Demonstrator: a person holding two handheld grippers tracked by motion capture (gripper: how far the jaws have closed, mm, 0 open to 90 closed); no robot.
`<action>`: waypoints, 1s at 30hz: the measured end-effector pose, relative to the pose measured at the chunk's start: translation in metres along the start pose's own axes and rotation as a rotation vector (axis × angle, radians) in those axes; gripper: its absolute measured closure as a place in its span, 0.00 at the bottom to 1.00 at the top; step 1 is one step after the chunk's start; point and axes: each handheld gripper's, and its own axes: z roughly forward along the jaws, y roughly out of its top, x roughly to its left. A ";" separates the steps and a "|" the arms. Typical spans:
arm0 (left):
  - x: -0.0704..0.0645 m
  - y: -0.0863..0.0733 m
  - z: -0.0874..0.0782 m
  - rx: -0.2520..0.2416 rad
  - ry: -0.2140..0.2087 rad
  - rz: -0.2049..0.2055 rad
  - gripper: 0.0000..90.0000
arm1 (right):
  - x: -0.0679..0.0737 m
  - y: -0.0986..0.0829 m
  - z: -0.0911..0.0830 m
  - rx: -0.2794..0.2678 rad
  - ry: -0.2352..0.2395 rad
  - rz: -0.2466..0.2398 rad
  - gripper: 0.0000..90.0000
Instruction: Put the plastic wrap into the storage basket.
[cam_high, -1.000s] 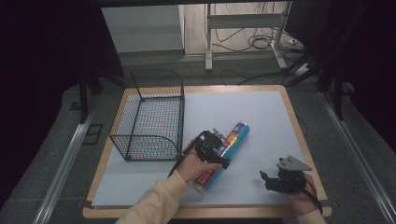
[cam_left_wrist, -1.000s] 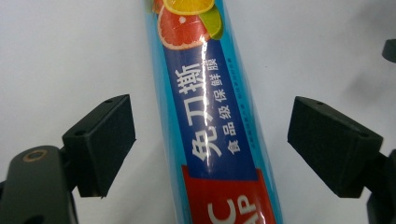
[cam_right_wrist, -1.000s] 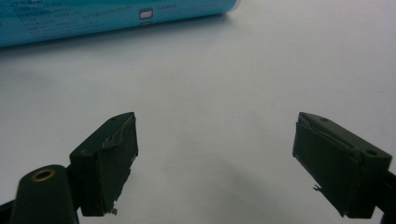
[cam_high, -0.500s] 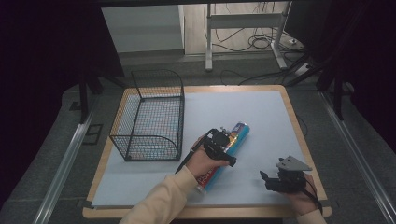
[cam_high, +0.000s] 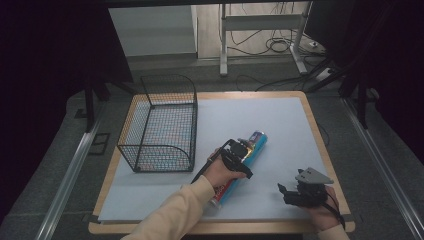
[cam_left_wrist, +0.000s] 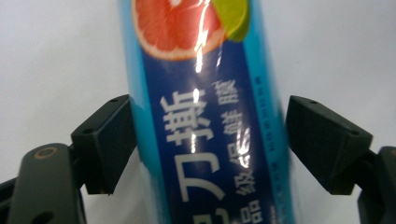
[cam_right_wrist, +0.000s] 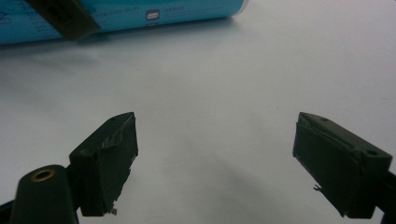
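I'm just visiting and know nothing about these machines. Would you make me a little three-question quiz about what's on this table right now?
1. True or false: the blue tube lies inside the wire basket.
2. Which claw has the tube between its two jaws: A) the left claw, B) the right claw?
3. Fill in: the fruit pictured on the tube's label is a cut ____.

Key:
1. False. The tube lies flat on the white table, to the right of the basket.
2. A. Its jaws sit on either side of the tube, with a gap on one side; the right claw is open over bare table.
3. Grapefruit, pink inside.
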 end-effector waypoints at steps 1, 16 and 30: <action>0.000 0.000 0.002 0.011 0.012 0.000 0.23 | 0.000 0.000 0.000 0.002 0.000 -0.001 0.16; 0.003 -0.001 0.002 0.029 -0.009 -0.021 0.32 | -0.001 0.000 0.000 0.004 -0.009 -0.001 0.16; 0.017 -0.002 -0.024 -0.007 -0.067 -0.017 0.34 | -0.002 0.000 -0.001 -0.006 -0.020 0.005 0.16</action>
